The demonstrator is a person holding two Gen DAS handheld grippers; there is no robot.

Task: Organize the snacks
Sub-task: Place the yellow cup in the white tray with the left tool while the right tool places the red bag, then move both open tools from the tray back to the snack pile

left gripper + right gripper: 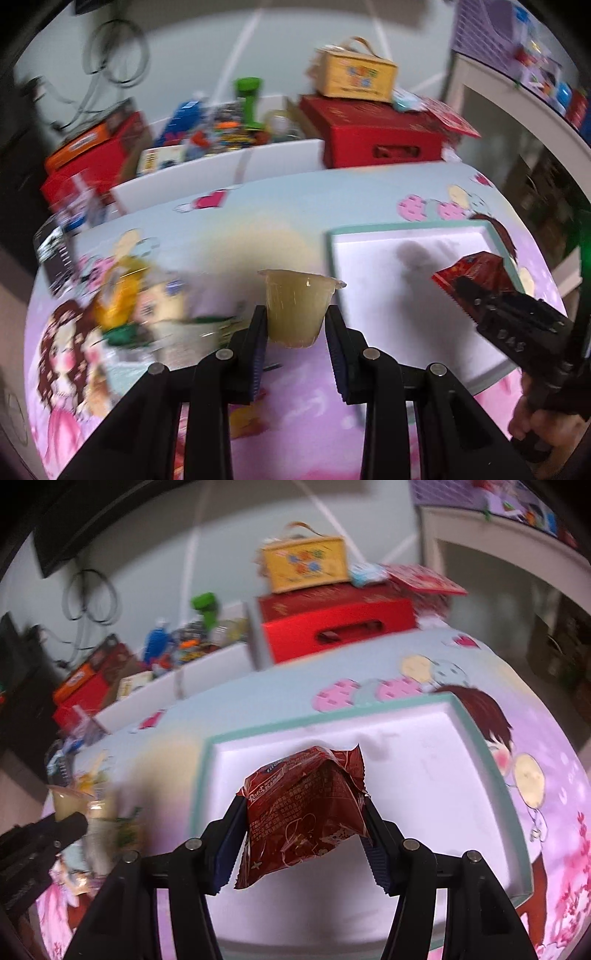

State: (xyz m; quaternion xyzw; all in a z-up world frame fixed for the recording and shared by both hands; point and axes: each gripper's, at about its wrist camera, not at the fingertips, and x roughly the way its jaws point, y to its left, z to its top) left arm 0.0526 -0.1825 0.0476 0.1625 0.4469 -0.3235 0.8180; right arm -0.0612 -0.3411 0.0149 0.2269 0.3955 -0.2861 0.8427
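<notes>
My left gripper (295, 325) is shut on a yellowish jelly cup (297, 306) and holds it above the cartoon tablecloth, just left of the white tray (424, 321). My right gripper (304, 819) is shut on a red snack packet (303, 819) and holds it over the white tray (424, 775). The right gripper with the red packet (476, 273) also shows in the left wrist view, over the tray's right side. The left gripper with the jelly cup (66, 801) shows at the left edge of the right wrist view.
A blurred heap of snacks (140, 306) lies on the tablecloth left of the jelly cup. Behind the table stand a red box (376, 133) with a yellow case (354, 74) on it, and white bins (229, 162) of mixed items.
</notes>
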